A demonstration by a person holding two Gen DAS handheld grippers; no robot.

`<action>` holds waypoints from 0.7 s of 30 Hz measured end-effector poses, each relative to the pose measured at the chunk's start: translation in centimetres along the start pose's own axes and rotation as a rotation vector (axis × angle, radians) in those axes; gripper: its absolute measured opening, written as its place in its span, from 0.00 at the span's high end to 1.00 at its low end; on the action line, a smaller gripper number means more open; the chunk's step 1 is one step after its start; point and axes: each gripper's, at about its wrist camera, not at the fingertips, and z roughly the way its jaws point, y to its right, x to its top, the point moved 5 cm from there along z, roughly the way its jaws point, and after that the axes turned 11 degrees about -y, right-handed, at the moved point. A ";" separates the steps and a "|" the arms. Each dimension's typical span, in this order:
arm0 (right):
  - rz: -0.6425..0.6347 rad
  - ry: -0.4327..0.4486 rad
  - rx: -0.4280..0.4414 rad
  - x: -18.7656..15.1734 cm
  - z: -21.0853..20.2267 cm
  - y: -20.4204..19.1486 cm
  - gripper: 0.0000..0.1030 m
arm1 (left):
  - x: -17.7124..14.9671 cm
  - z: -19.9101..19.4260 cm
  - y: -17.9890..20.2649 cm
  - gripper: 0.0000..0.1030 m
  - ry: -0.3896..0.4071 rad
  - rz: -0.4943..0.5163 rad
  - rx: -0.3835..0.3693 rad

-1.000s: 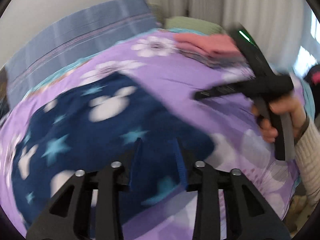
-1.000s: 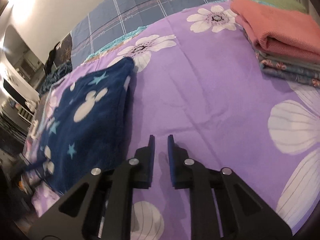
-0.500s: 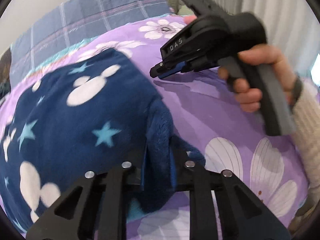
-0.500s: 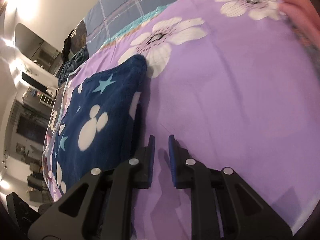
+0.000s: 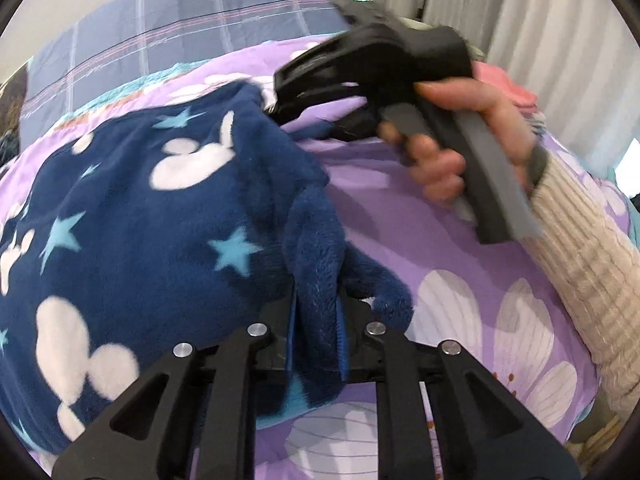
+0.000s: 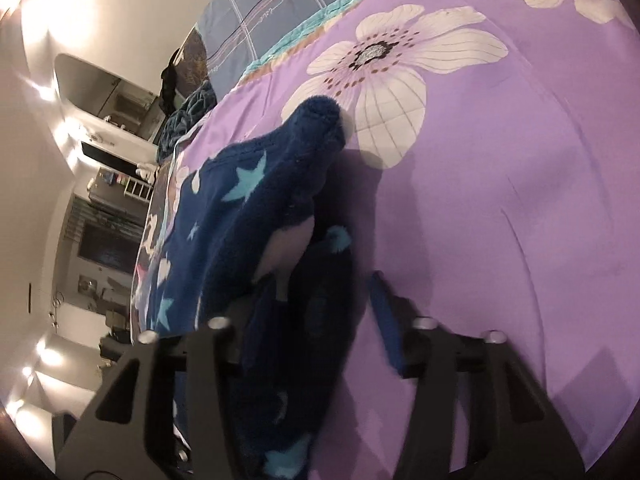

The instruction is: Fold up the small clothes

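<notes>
Purple floral bedspread (image 6: 500, 168); blue plaid pillow (image 5: 180, 36)

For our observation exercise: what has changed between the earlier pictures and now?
The left gripper closed on the near corner of the navy fleece garment. The right gripper swung across the purple bedspread to the garment's edge, its jaws closing around it. The bedspread is unchanged.

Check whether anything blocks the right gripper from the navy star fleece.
Nothing visible does. An edge of the navy fleece lies between the open fingers of the right gripper, on the purple bedspread. The left gripper is shut on another fold.
</notes>
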 end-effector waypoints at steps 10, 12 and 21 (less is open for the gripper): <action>0.026 0.113 -0.071 1.7 0.0 1.4 0.98 | -0.5 1.3 4.0 0.85 0.008 0.162 0.057; 0.026 0.132 -0.054 1.3 -1.1 1.5 0.98 | -0.5 1.3 3.9 0.84 0.007 0.166 0.055; -0.242 0.093 0.018 -3.8 -4.6 -3.8 0.91 | 0.2 1.6 3.7 0.70 0.025 0.148 0.026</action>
